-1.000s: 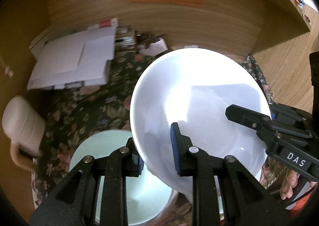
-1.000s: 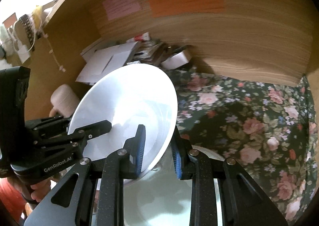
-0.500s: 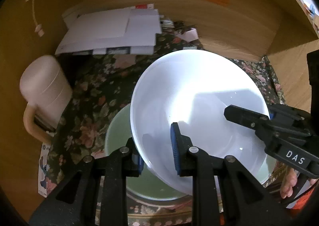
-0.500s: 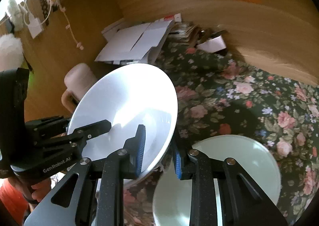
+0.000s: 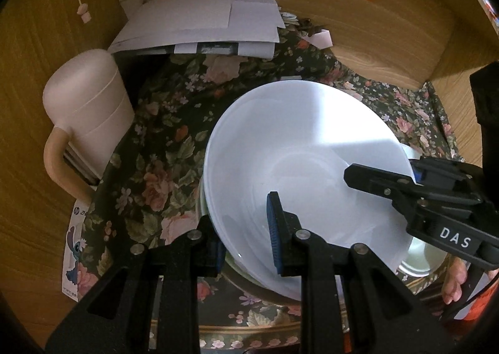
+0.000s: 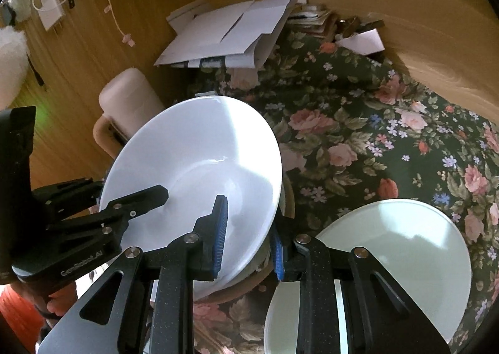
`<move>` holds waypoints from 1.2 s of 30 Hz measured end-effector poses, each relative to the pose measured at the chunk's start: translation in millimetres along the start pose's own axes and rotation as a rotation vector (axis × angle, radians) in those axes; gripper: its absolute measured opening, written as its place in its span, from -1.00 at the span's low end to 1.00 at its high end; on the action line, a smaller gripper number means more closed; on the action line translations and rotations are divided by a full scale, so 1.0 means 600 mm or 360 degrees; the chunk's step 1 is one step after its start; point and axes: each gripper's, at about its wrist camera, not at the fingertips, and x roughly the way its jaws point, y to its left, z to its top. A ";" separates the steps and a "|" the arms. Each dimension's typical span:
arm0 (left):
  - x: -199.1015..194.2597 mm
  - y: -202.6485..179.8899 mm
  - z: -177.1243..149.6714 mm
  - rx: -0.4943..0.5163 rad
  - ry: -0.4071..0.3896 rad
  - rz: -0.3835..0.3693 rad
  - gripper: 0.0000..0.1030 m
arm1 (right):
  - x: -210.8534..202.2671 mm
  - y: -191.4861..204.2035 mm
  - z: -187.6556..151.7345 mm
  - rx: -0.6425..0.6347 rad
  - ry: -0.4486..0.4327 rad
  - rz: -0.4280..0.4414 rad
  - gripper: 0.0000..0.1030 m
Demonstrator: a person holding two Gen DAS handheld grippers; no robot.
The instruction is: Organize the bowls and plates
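Note:
A white bowl [image 5: 299,163] is held tilted by both grippers, one on each side of its rim. My left gripper [image 5: 246,241] is shut on the near rim; my right gripper [image 6: 246,235] is shut on the opposite rim, seen also in the left wrist view [image 5: 414,176]. The left gripper shows in the right wrist view [image 6: 103,195]. Under the bowl lie a pale green dish [image 5: 421,257] and a floral gold-rimmed plate [image 5: 249,326]. A separate pale green plate [image 6: 389,260] lies on the cloth to the right.
A floral tablecloth [image 6: 358,135] covers the desk inside a wooden alcove. A cream mug [image 5: 84,117] stands at the left. White papers [image 5: 205,20] are stacked at the back. A cartoon sticker card [image 5: 73,257] lies at the left edge.
Both grippers carried the white bowl left and down, off the separate pale green plate and over the stack on the floral plate. Both grips stayed shut.

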 end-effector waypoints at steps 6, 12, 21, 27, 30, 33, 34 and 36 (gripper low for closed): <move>-0.002 0.004 -0.005 -0.0037 -0.0001 -0.0006 -0.55 | 0.012 0.002 -0.001 0.0008 0.0025 -0.0012 -0.51; -0.003 0.006 -0.007 -0.0040 -0.0002 0.0009 -0.55 | 0.009 0.003 0.000 -0.0025 0.0033 -0.0013 -0.51; 0.002 0.005 -0.006 -0.0040 0.0010 0.0039 -0.55 | -0.002 -0.003 -0.004 -0.0079 -0.0015 -0.0091 -0.50; 0.008 -0.004 0.004 -0.0016 0.0016 0.0066 -0.53 | -0.001 -0.010 -0.006 -0.0069 -0.0029 -0.0075 -0.50; 0.010 -0.007 0.012 -0.0010 0.0040 0.0052 -0.37 | 0.000 -0.010 -0.008 -0.0061 -0.0032 -0.0071 -0.50; 0.010 -0.010 0.017 -0.0010 0.0066 0.0028 -0.25 | -0.003 -0.014 -0.008 -0.0049 -0.0039 -0.0063 -0.50; 0.011 -0.012 0.019 -0.0010 0.0071 0.0025 -0.23 | -0.004 -0.015 -0.008 -0.0051 -0.0033 -0.0057 -0.50; 0.010 -0.015 0.022 -0.0011 0.0074 0.0032 -0.22 | -0.006 -0.017 -0.009 -0.0045 -0.0032 -0.0053 -0.50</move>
